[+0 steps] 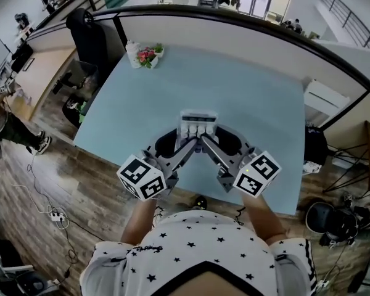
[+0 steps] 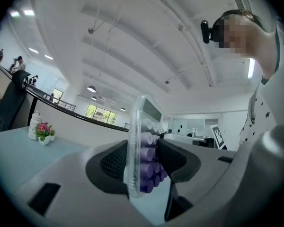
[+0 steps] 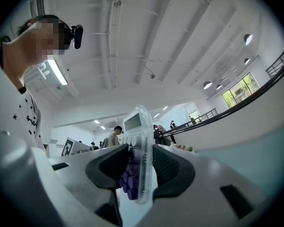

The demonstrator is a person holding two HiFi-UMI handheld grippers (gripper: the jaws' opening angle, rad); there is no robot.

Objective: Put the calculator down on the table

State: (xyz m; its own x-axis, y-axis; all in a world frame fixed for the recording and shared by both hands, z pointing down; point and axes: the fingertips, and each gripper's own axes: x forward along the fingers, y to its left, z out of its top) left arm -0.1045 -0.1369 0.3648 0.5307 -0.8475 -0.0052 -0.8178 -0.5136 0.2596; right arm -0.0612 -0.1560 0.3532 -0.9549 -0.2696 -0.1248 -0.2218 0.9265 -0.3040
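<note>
The person wears a white short-sleeved T-shirt [image 1: 191, 251] scattered with small black stars, with black bands edging the sleeves. A small black camera [image 2: 206, 31] is mounted at the head. The left gripper [image 1: 182, 142] and right gripper [image 1: 217, 142] have pale grey shells and black textured fingers [image 2: 112, 162]. Each carries a white cube [image 1: 142, 176] printed with black square markers.

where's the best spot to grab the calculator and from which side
By its side edges at the key end, one gripper from each side. The calculator is a thin flat slab, so the pads close across its thickness, key face and clear back. The left gripper and right gripper hold it this way.
</note>
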